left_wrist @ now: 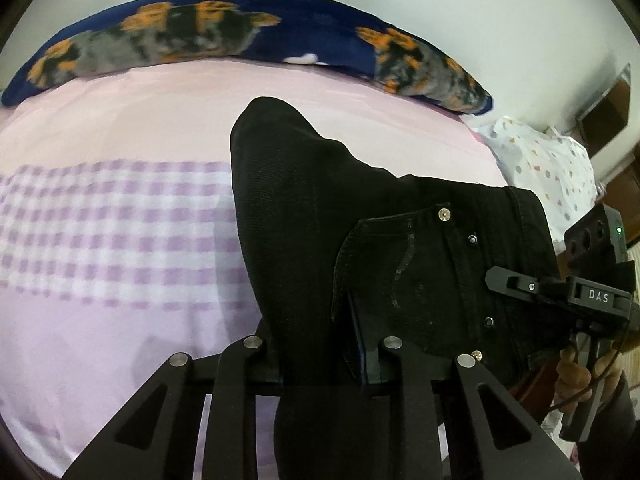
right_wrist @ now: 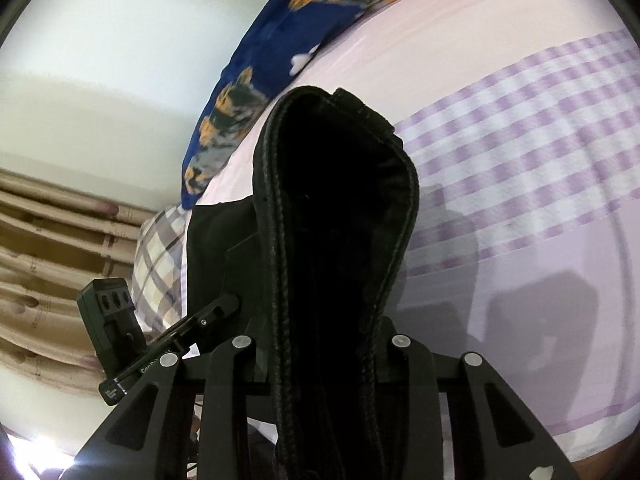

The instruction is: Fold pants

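Observation:
Black denim pants [left_wrist: 360,240] are held up above a bed. My left gripper [left_wrist: 320,360] is shut on the pants near the waist, where a pocket and metal rivets show. My right gripper [right_wrist: 320,344] is shut on a thick folded edge of the pants [right_wrist: 340,200], which stands up in front of the camera and hides the fingertips. The right gripper also shows in the left wrist view [left_wrist: 560,296], at the pants' right edge. The left gripper shows in the right wrist view [right_wrist: 192,324], at the lower left.
A pink sheet with a purple checked band [left_wrist: 120,220] covers the bed. A navy blanket with orange patches [left_wrist: 200,36] lies along the far edge. A dotted white pillow [left_wrist: 548,168] lies at right. A plaid pillow [right_wrist: 160,260] and beige curtains [right_wrist: 52,240] show at left.

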### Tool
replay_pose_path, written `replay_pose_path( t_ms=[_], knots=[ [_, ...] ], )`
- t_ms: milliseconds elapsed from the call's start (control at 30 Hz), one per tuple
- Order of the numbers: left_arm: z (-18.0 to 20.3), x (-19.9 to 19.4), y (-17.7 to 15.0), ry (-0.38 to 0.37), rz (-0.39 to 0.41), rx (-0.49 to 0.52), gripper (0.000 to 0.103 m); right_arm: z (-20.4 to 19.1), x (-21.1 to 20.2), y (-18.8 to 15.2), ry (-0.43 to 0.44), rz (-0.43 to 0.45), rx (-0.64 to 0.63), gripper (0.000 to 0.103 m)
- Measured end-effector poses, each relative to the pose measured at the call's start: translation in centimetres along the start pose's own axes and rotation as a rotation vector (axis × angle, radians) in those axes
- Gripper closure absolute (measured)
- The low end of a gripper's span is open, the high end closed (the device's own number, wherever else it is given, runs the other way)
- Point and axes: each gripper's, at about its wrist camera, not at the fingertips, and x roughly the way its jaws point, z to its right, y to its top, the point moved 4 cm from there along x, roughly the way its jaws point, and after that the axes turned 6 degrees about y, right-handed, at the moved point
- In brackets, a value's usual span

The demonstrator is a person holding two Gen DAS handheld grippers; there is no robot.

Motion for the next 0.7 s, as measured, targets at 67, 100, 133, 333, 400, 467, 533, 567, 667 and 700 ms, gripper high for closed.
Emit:
replay_pose_path(
  t_ms=[67, 100, 133, 333, 400, 467, 533, 567, 667, 700],
  knots=[
    [-1.3, -0.6, -0.1, 0.015, 0.004, -0.018, 0.078, -0.8, 1.3, 0.0, 0.01, -0.018, -0.008, 0.074],
    [-2.0, -0.9, -0.1, 0.022, 0.008, -0.03, 0.078, -1.1, 1.8, -0.1, 0.013, -0.024, -0.013, 0.074],
    [-2.7, -1.2, 0.0, 0.03, 0.012, -0.04, 0.078, -1.5, 2.5, 0.2, 0.016, -0.032, -0.019, 0.074],
    [-5.8, -2.1, 2.0, 0.063, 0.052, -0.073, 0.078, -3.7, 6.1, 2.4, 0.045, -0.054, -0.053, 0.073],
    [-6.8, -2.2, 3.2, 0.075, 0.067, -0.075, 0.078, -4.4, 6.9, 3.3, 0.05, -0.053, -0.061, 0.073],
    [-7.5, -2.0, 4.4, 0.085, 0.077, -0.075, 0.078, -4.9, 8.1, 4.7, 0.057, -0.05, -0.069, 0.073],
    [-8.1, -1.5, 6.0, 0.089, 0.085, -0.07, 0.078, -5.0, 8.9, 5.8, 0.059, -0.049, -0.062, 0.073],
    [-8.4, -1.2, 6.6, 0.094, 0.086, -0.068, 0.078, -5.1, 9.5, 6.6, 0.061, -0.049, -0.06, 0.073],
    [-9.4, -0.1, 9.1, 0.103, 0.085, -0.059, 0.078, -5.4, 10.8, 8.5, 0.051, -0.052, -0.063, 0.074],
    [-9.7, 0.2, 9.6, 0.106, 0.083, -0.059, 0.078, -5.4, 11.1, 9.0, 0.049, -0.054, -0.066, 0.074]
  ],
)
